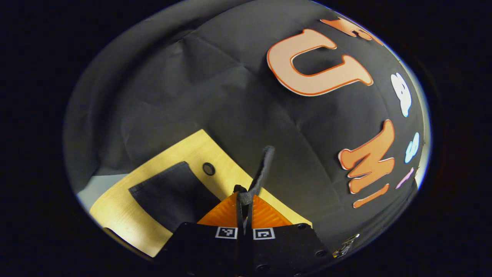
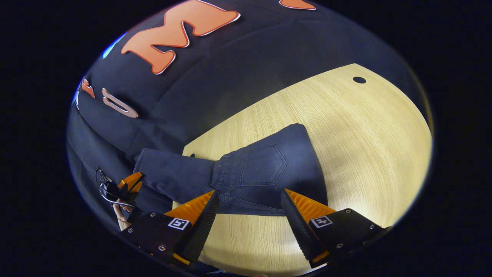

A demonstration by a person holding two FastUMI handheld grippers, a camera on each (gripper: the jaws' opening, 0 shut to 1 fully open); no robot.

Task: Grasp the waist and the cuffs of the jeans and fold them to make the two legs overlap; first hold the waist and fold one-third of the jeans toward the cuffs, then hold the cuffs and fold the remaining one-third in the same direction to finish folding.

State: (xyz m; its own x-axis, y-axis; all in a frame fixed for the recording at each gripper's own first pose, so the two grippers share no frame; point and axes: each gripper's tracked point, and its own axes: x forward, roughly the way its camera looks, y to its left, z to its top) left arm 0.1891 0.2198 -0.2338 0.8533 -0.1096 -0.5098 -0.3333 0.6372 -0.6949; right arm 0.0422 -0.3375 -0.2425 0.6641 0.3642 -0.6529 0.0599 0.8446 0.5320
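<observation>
Closest to us in the left gripper view, our left hand-held gripper (image 1: 246,200) is clenched on a dark strip of the jeans (image 1: 262,169), lifted above the bench (image 1: 115,207); more denim lies flat on the wood beside a small round hole (image 1: 208,169). From the right gripper view, our right hand-held gripper (image 2: 250,209) hangs released, jaws spread over the jeans' near edge. That view adds the back pocket (image 2: 263,164) and a leg trailing off the bench edge toward the other gripper, held by a hand (image 2: 121,215).
</observation>
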